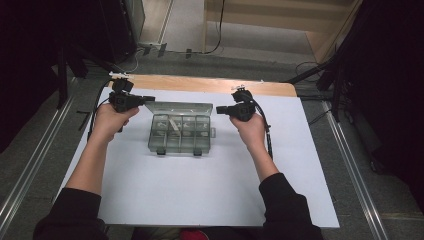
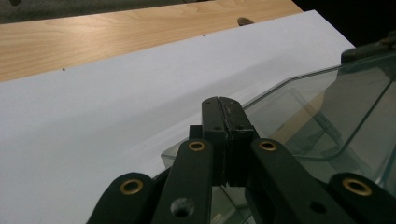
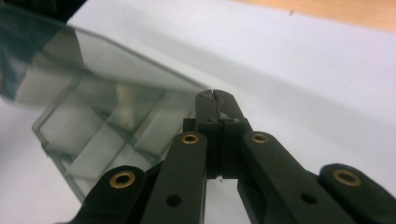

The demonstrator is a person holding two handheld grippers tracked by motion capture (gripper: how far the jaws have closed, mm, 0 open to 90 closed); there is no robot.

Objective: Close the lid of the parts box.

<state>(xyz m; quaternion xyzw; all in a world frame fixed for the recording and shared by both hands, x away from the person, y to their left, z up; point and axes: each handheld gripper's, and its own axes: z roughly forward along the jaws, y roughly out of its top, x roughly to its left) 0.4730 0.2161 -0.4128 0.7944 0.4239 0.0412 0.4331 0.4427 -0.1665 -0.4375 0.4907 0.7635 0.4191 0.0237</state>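
high: your left gripper (image 1: 148, 99) and right gripper (image 1: 220, 109) flank the box (image 1: 180, 132) mid-sheet, lid (image 1: 182, 107) up | left view: jaws pressed together by lid (image 2: 322, 107) edge | right view: jaws pressed together beside box (image 3: 107, 126)

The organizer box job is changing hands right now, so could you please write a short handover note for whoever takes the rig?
Left claw: jaws shut, at the lid's left rear corner; whether it pinches the edge is unclear.
Right claw: jaws shut, at the lid's right edge, likewise unclear.
Box: clear, with compartments, mid-table on the white sheet, its two dark latches facing the person.
Done: the lid stands raised and tilted over the tray.
Left: probably to swing the lid fully open or closed; the contents are too small to identify.
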